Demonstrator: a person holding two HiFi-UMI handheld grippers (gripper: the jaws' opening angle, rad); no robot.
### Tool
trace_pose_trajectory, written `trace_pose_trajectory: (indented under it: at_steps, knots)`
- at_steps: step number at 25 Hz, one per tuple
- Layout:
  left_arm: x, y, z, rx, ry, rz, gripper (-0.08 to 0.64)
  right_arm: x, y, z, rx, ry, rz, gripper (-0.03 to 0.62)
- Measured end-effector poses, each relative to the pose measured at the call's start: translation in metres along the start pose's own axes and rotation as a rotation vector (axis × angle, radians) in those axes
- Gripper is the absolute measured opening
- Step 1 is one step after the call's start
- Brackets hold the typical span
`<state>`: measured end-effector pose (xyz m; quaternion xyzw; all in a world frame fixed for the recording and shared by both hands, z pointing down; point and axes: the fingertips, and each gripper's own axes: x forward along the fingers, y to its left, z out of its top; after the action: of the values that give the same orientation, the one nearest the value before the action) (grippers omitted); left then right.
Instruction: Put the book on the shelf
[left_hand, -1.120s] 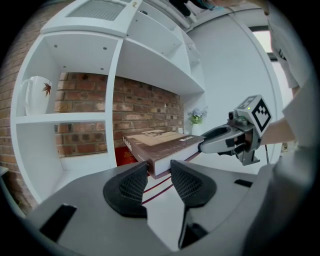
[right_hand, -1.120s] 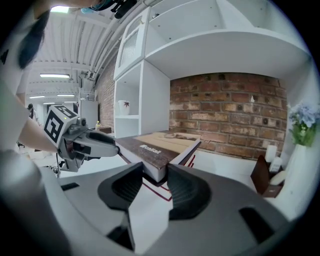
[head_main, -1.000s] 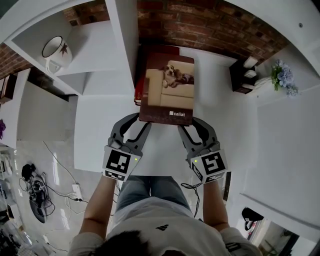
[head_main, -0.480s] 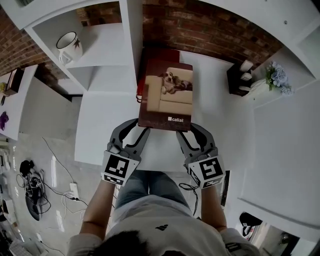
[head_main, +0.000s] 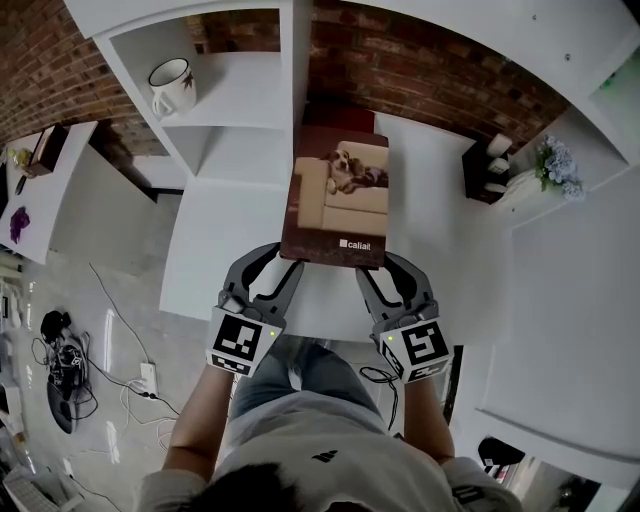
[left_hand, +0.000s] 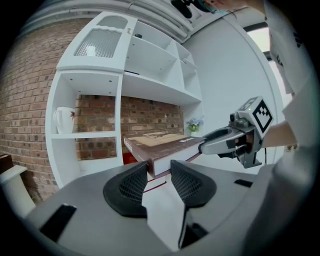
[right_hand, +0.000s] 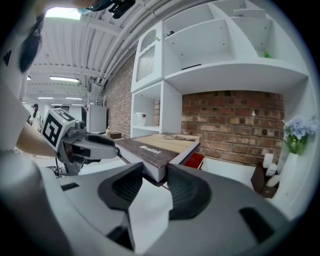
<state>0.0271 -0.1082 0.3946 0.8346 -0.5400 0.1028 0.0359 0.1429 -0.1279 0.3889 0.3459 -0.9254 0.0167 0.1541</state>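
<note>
Two grippers, left gripper (head_main: 285, 262) and right gripper (head_main: 377, 265), one brown book (head_main: 335, 195), one red book (right_hand: 193, 161), one white mug (head_main: 172, 85), one flower bunch (head_main: 558, 165), one dark holder (head_main: 484, 168), one shelf unit (head_main: 240, 160)

Book (head_main: 335, 200): stiff cover, matt brown finish; page edges plain white paper. Left gripper (left_hand: 159, 170) and right gripper (right_hand: 156, 172): grey matt plastic bodies, dark ribbed pads (left_hand: 131, 186). Shelf (head_main: 235, 90): smooth white board. Wall (head_main: 420, 60): rough red brick.

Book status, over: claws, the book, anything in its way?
Claws: left claw and right claw both shut on the book, near corners. It's roughly level, clear of the counter. Beneath it a red book; mug in the left compartment.
</note>
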Motion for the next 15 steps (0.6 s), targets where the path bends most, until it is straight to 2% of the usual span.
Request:
trace_pose_trajectory:
  at_steps: [5,10,15]
  knots:
    - [-0.020,0.007,0.001,0.000,-0.021,-0.016,0.153,-0.003,0.021,0.007,0.000,-0.006,-0.023,0.155]
    - [-0.044,0.015,0.004,0.035,-0.039,-0.044,0.150,-0.008,0.048,0.012,0.037,-0.029,-0.074,0.155]
    - [-0.082,0.028,0.003,0.026,-0.064,-0.059,0.152,-0.011,0.088,0.025,0.011,-0.038,-0.097,0.155]
